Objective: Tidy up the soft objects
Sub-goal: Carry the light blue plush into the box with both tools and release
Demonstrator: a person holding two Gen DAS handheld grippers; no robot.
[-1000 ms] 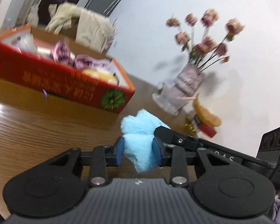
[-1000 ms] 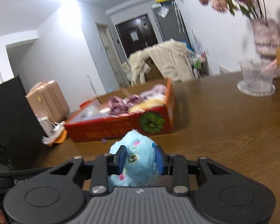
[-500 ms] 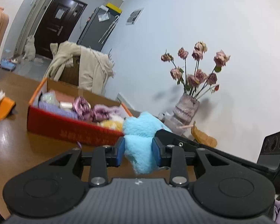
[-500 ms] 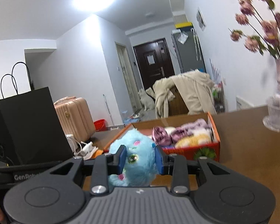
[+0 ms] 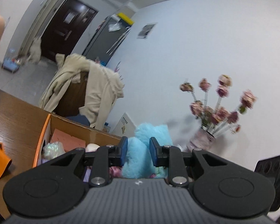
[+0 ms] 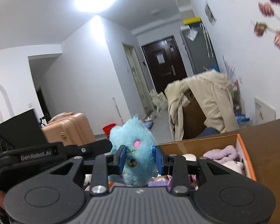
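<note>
left gripper point(image 5: 138, 152) pinching blue plush toy point(image 5: 140, 160), other end pinched by right gripper point(image 6: 140, 157) | toy spans both grippers, hovering over orange cardboard box point(image 6: 246, 160) | box directly below and ahead, both equally near | judged next: lower, release.

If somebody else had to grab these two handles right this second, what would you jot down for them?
Left tool: shut on the blue plush toy, gripping its fluffy back.
Right tool: shut on the same toy, at its face side.
Both hold the toy in the air, at the orange-rimmed cardboard box on the wooden table.
Done: purple and white soft things already lie in the box.
Left: lower the toy into the box, then open both tools. Whether other soft things wait elsewhere is out of view.
</note>
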